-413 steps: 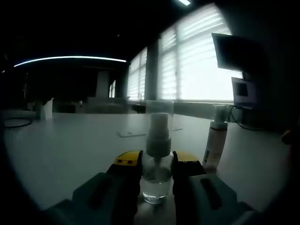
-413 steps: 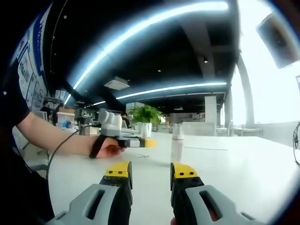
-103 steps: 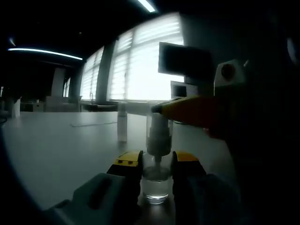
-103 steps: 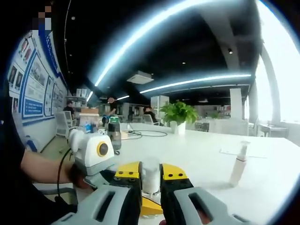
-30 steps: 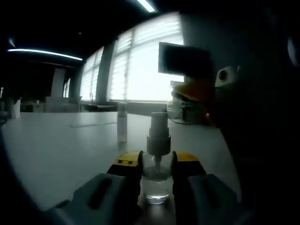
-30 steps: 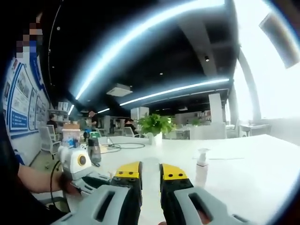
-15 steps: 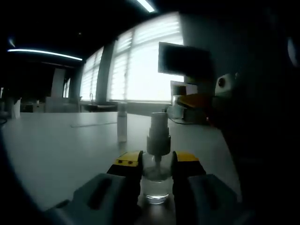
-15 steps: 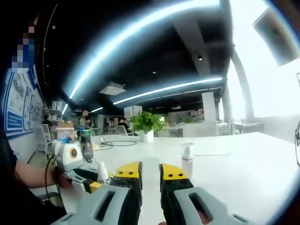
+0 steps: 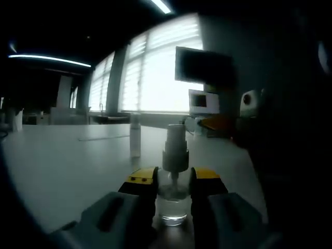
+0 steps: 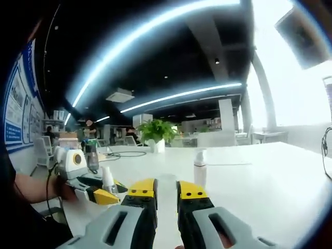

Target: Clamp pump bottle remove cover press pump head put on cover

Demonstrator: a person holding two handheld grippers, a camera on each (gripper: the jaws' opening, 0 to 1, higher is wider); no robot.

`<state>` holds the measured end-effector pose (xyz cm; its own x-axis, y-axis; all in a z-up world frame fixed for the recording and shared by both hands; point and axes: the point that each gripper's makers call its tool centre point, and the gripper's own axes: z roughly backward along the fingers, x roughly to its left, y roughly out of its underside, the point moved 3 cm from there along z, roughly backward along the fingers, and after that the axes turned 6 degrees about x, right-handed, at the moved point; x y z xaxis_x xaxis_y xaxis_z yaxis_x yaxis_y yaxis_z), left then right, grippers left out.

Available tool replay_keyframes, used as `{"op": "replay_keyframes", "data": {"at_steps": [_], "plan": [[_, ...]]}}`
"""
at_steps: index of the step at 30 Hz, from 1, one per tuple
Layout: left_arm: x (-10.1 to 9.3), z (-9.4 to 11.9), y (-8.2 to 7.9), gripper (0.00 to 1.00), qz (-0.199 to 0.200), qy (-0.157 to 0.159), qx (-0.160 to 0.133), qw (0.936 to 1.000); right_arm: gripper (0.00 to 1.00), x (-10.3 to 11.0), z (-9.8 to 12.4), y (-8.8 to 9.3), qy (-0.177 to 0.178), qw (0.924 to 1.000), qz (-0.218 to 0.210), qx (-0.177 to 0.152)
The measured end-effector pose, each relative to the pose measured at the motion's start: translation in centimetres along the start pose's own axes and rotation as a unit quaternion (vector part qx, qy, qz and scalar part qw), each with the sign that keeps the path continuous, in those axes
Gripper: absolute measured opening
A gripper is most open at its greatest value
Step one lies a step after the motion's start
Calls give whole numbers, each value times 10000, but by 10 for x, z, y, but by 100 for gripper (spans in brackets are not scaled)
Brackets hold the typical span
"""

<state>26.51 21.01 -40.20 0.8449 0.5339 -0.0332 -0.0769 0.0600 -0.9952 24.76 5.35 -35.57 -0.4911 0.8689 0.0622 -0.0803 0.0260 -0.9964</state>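
Observation:
A clear pump bottle (image 9: 173, 199) stands on the white table (image 9: 62, 166), and my left gripper (image 9: 174, 179) is shut on its body. Its grey pump head (image 9: 175, 150) is bare, with no cover on it. My right gripper (image 10: 166, 188) is shut on the clear cover (image 10: 166, 199), which shows as a pale strip between the yellow-tipped jaws. In the left gripper view the right gripper (image 9: 223, 123) hovers to the right of the pump head, apart from it. In the right gripper view the left gripper (image 10: 101, 194) and the pump bottle (image 10: 109, 181) sit at the lower left.
A second white pump bottle (image 9: 135, 136) (image 10: 199, 168) stands further off on the table. A dark monitor (image 9: 205, 65) hangs by the bright windows. A person's arm (image 10: 28, 189) holds the left gripper. A potted plant (image 10: 155, 130) stands at the far end.
Since 3.4 s ago my right gripper has lifted the clear cover off the pump head and drawn away to the right. In the last half second it has sunk slightly.

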Motion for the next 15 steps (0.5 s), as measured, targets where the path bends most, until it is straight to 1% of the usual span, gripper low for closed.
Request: {"op": "replay_keyframes", "data": {"at_steps": [8, 11, 15], "plan": [[0, 0, 0, 16, -2, -5, 2, 10000, 10, 0, 0, 16, -3, 9998, 45, 183], [-1, 0, 0, 16, -3, -7, 2, 10000, 10, -2, 1, 20, 25, 9996, 111, 241], [1, 0, 0, 16, -2, -8, 2, 10000, 10, -5, 2, 25, 35, 9995, 71, 292]]}}
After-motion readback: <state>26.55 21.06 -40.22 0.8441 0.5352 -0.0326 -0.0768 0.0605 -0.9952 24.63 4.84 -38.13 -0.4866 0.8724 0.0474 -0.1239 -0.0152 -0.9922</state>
